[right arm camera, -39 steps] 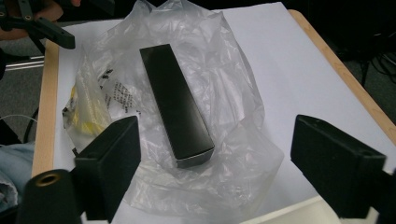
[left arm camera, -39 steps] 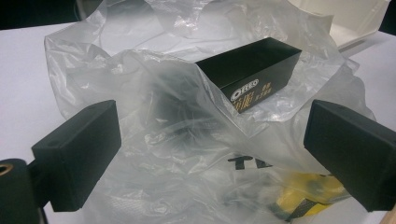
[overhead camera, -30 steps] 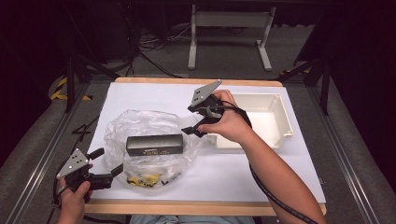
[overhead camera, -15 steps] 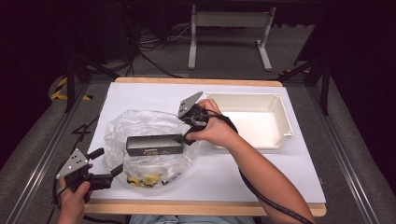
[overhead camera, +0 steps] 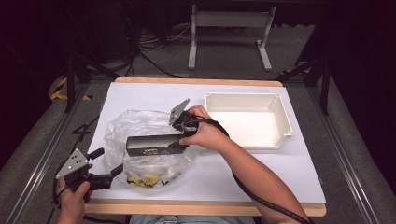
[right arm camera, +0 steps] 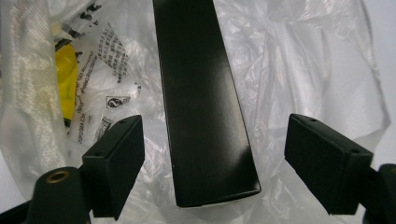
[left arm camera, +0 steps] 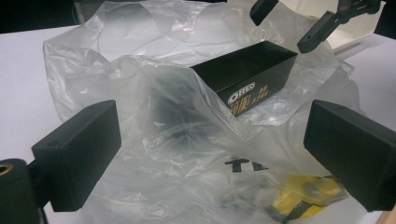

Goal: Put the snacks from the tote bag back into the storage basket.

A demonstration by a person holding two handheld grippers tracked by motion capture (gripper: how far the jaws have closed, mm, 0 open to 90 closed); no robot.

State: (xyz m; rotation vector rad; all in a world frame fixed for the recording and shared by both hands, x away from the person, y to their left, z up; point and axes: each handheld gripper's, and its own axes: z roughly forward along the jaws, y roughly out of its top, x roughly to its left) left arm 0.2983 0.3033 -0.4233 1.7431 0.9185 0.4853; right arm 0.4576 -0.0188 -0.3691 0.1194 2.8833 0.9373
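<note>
- Black oblong cardboard box (overhead camera: 154, 144) lying on crumpled clear plastic bag (overhead camera: 140, 123), mid-table on white sheet.
- Right gripper (right arm camera: 212, 172) straddling box end, jaws apart, just been closing, pads clear of both sides.
- Left gripper (left arm camera: 210, 154) wide open at bag's near edge, gripping nothing.

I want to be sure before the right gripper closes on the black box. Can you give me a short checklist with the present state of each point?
1. Right gripper jaws open, one on each side of the black box: ok.
2. Pads not yet touching the box; a gap shows on both sides: ok.
3. Box centred between the jaws: not ok, it sits nearer the left pad.
4. Box free of the plastic bag: cannot tell, its far end goes into the bag.
5. Left gripper open at the bag's edge, holding nothing: ok.
6. White tray empty: ok.
</note>
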